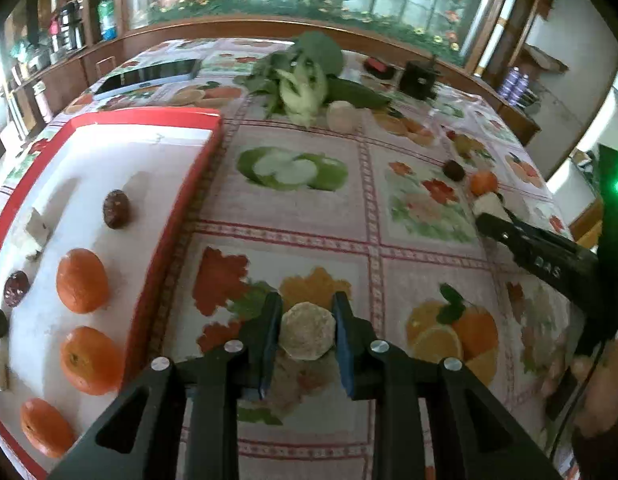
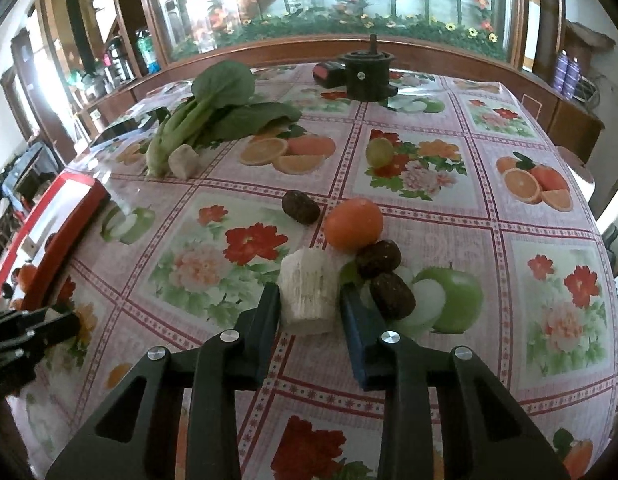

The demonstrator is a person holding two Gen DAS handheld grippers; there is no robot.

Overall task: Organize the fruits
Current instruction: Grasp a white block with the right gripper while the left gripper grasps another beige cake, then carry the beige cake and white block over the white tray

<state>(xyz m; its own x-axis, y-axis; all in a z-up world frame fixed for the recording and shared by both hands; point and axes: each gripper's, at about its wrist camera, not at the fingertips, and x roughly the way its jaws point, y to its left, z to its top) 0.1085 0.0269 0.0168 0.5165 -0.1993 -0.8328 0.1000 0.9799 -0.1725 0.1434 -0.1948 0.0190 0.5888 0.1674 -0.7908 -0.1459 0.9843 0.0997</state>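
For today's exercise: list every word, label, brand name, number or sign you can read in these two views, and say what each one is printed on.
"DAS": raised letters on the arm of the right claw, left wrist view; there may be more that cannot be made out.
Green bottle label: too blurred to read.
Purple cans: too small to read.
Tablecloth: pictures only, no words.

Red-rimmed white tray (image 1: 189,168), fruit-and-flower checked tablecloth (image 2: 429,240)

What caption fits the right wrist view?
Right claw shut on a white chunk beside an orange and dates.
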